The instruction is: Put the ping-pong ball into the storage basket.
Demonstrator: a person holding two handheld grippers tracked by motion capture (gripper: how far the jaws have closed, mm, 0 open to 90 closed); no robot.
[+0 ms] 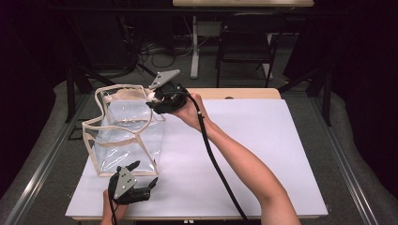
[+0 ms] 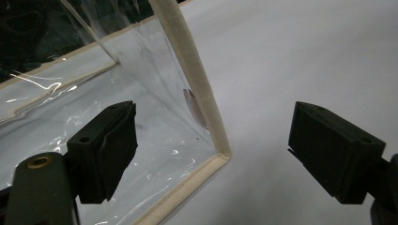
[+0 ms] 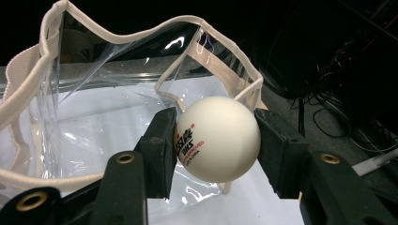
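Right tongs: my right gripper (image 3: 217,146) is clamped on a white table-tennis ball with red and black print (image 3: 218,138), one black pad (image 3: 159,145) pressing on each side of it.
Ball's place: between my right jaws, held above the open top of a clear plastic bag with cream fabric edging (image 1: 126,131); in the high view the ball (image 1: 152,95) sits at the bag's far right rim.
Ahead of the right tongs: the bag's wavy cream rim (image 3: 225,70) curves just behind the ball, and white table surface shows through the clear walls below.
Left tongs: my left gripper (image 1: 136,180) is spread wide with nothing between the jaws, low over the white tabletop (image 1: 263,154), just in front of the bag's near bottom corner.
In the way of the left tongs: the bag's cream-edged vertical corner seam (image 2: 199,89) stands between my two pads (image 2: 105,145), nearer the left one; I can't tell whether that pad touches the plastic.
Cable: the right gripper's black cable (image 1: 213,159) trails back along my forearm (image 1: 244,168).
Beyond the table: a dark folding chair (image 1: 246,42), a white table leg (image 1: 194,47) and loose cables on the floor (image 3: 324,117), well apart from both tongs.
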